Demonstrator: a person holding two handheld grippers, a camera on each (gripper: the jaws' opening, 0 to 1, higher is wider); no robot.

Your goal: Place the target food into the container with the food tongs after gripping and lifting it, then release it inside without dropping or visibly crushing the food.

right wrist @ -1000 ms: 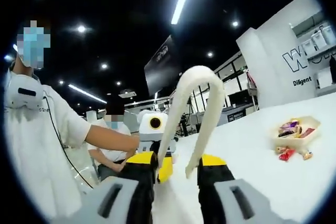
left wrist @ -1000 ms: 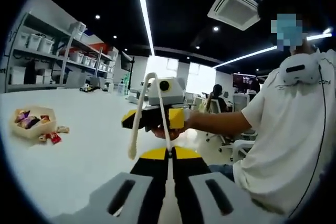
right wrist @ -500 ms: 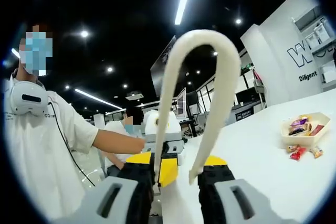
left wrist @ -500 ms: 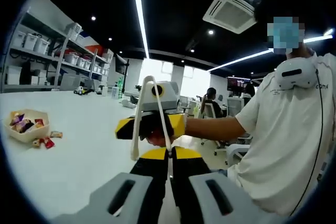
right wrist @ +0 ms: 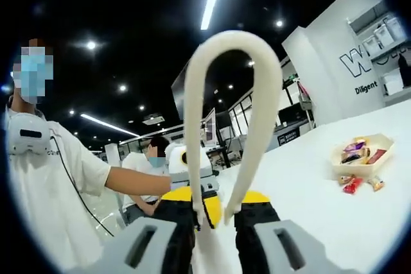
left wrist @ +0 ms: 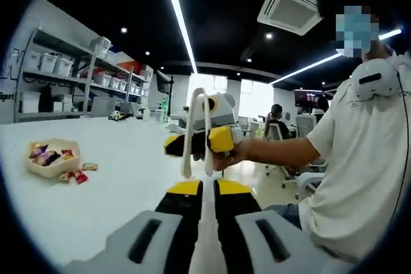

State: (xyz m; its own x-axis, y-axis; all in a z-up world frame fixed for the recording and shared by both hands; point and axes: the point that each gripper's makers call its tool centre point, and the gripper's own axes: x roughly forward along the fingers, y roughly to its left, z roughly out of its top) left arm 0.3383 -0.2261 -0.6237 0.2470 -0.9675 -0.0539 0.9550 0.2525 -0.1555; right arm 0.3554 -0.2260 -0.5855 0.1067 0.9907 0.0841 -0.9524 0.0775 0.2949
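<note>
Task barely begun. The right gripper (right wrist: 210,213) is nearly closed on the white food tongs (right wrist: 226,120), loop end up; the left gripper (left wrist: 207,187) is nearly closed, apparently empty. The container (right wrist: 361,156) sits on the counter (right wrist: 308,190), well ahead-right; wrapped food (right wrist: 356,184) lies loose beside it. Target item unidentifiable; tong tips hidden.

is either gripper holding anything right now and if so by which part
The right gripper holds the white food tongs by the lower ends of both arms, looped end up. The left gripper holds nothing, jaws nearly shut.
</note>
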